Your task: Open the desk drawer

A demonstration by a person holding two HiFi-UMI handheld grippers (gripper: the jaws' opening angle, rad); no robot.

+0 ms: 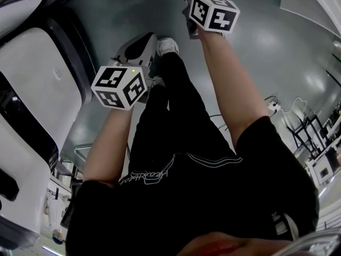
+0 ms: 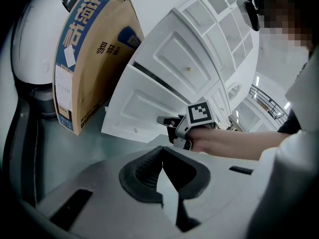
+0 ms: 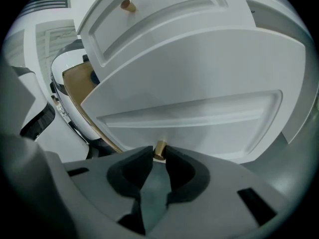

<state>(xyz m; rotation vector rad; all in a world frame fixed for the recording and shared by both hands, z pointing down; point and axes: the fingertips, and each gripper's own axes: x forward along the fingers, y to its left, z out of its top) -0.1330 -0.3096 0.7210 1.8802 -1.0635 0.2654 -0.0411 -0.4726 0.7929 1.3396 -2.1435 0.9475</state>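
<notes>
Brass shows between the right gripper's [image 3: 159, 157] jaws, which are clamped on the small knob [image 3: 160, 148] of the white desk drawer [image 3: 199, 118], pinched at their very tips. The drawer front is spread just above the jaws, and a second knob [image 3: 128, 5] is seen on the panel beyond. The left gripper's [image 2: 162, 159] jaws are pressed together with nothing held. A grey floor [image 2: 99, 148] lies ahead of them, and a cardboard box [image 2: 87, 59] is stood beyond to their left, beside the desk [image 2: 184, 68]. How far the drawer is drawn out cannot be judged.
</notes>
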